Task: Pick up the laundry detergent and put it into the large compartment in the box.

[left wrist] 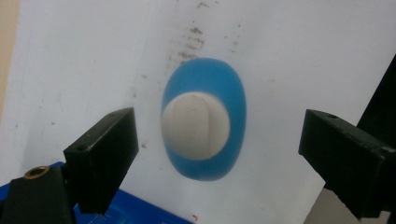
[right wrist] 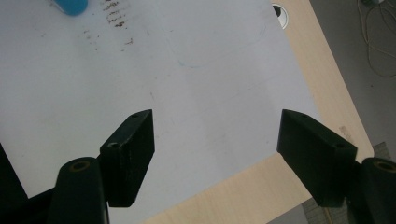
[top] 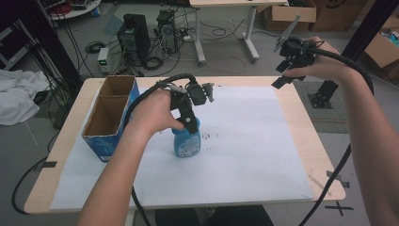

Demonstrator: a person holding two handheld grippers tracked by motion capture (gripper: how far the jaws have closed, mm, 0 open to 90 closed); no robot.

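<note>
Left gripper (left wrist: 215, 144), jaws apart, hangs directly over the upright blue bottle (left wrist: 204, 135); right gripper (right wrist: 215, 156), jaws apart, is raised aside.

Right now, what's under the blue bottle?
The blue bottle stands on the white sheet covering the table; brown smudges lie beside it. The patch under its base is hidden. The open left tongs hover above its white cap.

Grey floor (top: 226, 56); light wooden table (top: 308, 127) under white paper sheet (top: 254, 155); black computer towers (top: 134, 35), tangled cables behind; brown cardboard boxes (top: 289, 14) far right.
</note>
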